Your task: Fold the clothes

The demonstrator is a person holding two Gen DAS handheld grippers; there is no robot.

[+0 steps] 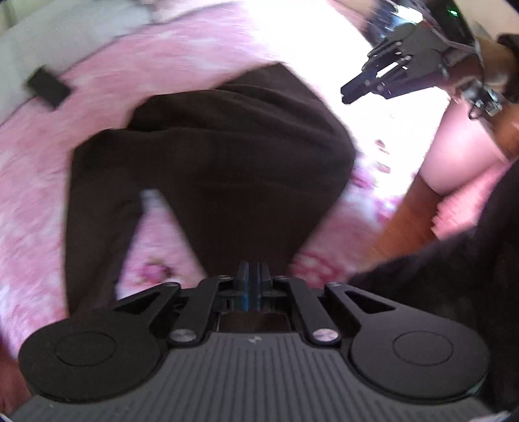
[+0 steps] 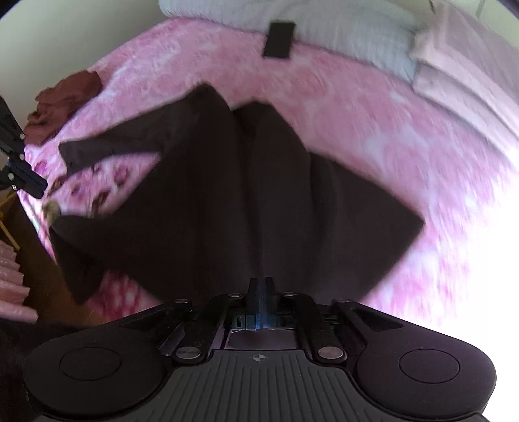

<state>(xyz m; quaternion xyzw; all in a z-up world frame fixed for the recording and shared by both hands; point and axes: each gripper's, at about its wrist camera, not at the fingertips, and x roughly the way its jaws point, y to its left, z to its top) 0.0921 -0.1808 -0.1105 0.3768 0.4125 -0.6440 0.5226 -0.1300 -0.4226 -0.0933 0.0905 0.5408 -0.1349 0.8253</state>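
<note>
**Inspection: dark garment on pink bed, both tongs above it**

A dark brown garment (image 1: pixel 211 168) is found spread across the middle of a pink floral bedspread (image 1: pixel 129 65), with a sleeve extended to the left. At the far edge, a grey pillow (image 2: pixel 340 29) and a small black flat object (image 2: pixel 279 39) are noted. A crumpled maroon cloth (image 2: pixel 65 100) lies at the far left. Strong glare is recorded on the right side.

The left gripper (image 1: pixel 253 274) is seen clenched near the garment's near edge; whether cloth is pinched cannot be determined. The right gripper (image 2: pixel 260 285) is blurred, and its state cannot be told.
</note>
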